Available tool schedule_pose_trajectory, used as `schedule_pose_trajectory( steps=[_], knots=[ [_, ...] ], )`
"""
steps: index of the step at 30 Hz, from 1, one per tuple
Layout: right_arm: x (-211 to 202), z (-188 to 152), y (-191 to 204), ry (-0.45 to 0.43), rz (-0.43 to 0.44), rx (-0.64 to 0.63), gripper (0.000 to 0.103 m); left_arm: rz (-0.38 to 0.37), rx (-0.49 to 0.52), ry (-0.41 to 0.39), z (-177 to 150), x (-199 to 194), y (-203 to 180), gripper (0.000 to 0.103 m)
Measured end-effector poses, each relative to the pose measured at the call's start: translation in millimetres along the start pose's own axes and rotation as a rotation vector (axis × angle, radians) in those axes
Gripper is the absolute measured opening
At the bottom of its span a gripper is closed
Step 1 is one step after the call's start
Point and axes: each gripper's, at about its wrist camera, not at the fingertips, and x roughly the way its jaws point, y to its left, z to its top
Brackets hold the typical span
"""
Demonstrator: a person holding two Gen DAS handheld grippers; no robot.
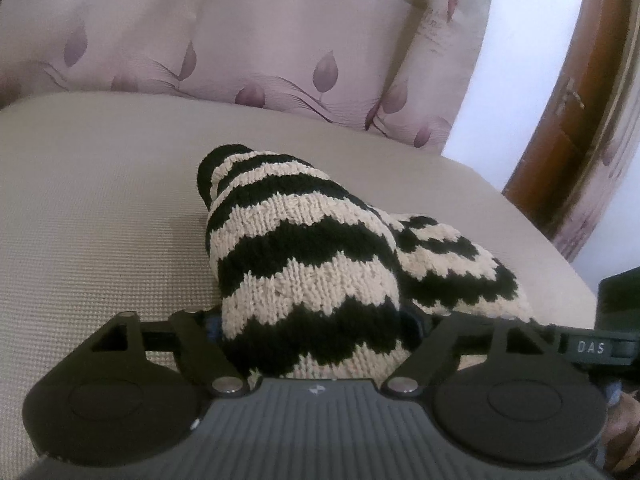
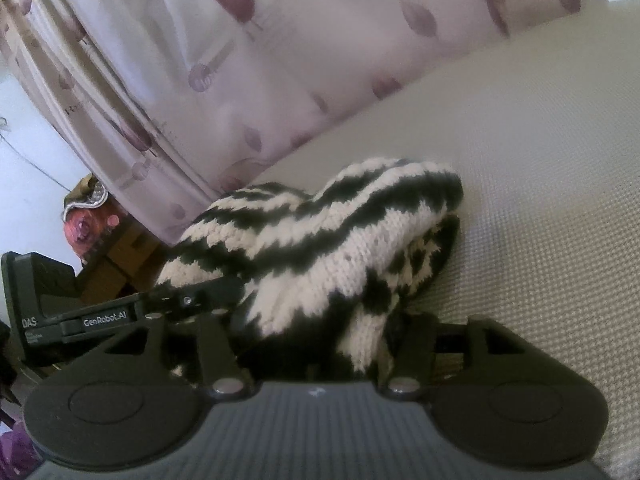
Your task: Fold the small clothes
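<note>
Knit: one black-and-cream zigzag-striped knit piece (image 1: 304, 248), bunched and doubled over itself, lying on the cushion; in the right wrist view the same knit (image 2: 320, 232) shows two layers, the upper one lapped over the lower.
Cushion: one beige textured seat cushion (image 1: 100, 200), under the knit, seen also in the right wrist view (image 2: 540, 200).
Left tongs: one left gripper (image 1: 320, 340), jaws spread wide, the near end of the knit lying between them; the fingertips are hidden under the cloth, so whether the pads press on it cannot be told.
Right tongs: one right gripper (image 2: 316, 344), jaws partly apart, a fold of the knit sitting between them; the pads are hidden by the cloth, so a grip cannot be told.
Other tool in view: the left gripper's side, lettered, shows at the left edge of the right wrist view (image 2: 80, 312), just beside the knit.
Backdrop: one pale mauve cover printed with leaf shapes (image 1: 240, 40), standing behind the cushion; it also fills the top of the right wrist view (image 2: 200, 60).
Wood: one curved brown wooden frame (image 1: 568, 100) at the far right, apart from the knit.
Wall: pale, between cover and frame (image 1: 520, 60).
</note>
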Motion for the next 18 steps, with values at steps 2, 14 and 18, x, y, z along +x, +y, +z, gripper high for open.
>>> schedule_pose_trajectory(
  steps=[2,14,18],
  knots=[
    [-0.1,-2.0,1.0,0.001,-0.014,-0.027,0.064,0.017,0.002,-0.006,-1.6,0.3,-0.2,0.086],
    [-30.1,-17.9,40.4,-0.111,-0.159,-0.216,0.074,0.208,0.114,-0.122,-10.7,-17.6,-23.5,0.103],
    [-55.5,-31.8,58.0,-0.21,-0.201,-0.272,0.084,0.248,0.109,-0.155,-16.0,-29.7,-30.9,0.103]
  ],
)
